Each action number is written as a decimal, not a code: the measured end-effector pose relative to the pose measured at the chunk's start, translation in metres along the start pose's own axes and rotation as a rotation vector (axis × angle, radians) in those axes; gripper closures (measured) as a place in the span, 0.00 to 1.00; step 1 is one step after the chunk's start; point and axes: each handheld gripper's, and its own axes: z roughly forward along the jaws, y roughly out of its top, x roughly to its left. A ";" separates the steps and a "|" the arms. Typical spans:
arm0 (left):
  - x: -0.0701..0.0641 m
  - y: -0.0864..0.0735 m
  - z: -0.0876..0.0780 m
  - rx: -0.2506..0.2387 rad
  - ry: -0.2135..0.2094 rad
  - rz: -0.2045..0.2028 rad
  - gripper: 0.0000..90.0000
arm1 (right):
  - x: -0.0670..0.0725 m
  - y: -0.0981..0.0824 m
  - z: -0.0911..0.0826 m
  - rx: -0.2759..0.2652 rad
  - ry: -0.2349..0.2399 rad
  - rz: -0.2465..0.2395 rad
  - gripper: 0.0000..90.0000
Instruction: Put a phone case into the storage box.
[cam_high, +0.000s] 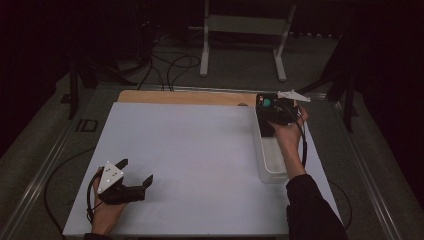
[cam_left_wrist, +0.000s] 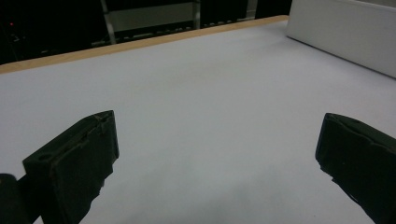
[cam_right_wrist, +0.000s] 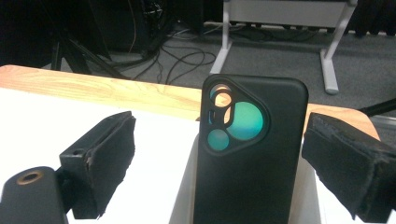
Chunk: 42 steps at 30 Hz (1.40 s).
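White table (cam_high: 190, 150), phone case (cam_right_wrist: 250, 154) between open right gripper (cam_right_wrist: 219, 163)

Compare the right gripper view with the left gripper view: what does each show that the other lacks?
Right gripper view: a black phone case standing upright between the open right claw, apart from both jaws, plus floor cables. Left gripper view: the open left claw over bare white table, nothing between its jaws. Both: the white table, its wooden far edge, and the white bin.
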 end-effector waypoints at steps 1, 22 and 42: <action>0.000 0.000 0.000 -0.002 0.000 -0.001 0.00 | 0.001 -0.001 -0.003 -0.006 0.005 -0.003 0.10; 0.005 0.014 -0.007 -0.030 0.002 -0.025 0.00 | 0.029 -0.035 -0.071 -0.113 0.166 -0.055 0.10; 0.006 0.018 -0.010 -0.047 -0.011 -0.021 0.00 | 0.040 -0.100 -0.118 -0.171 0.240 -0.115 0.10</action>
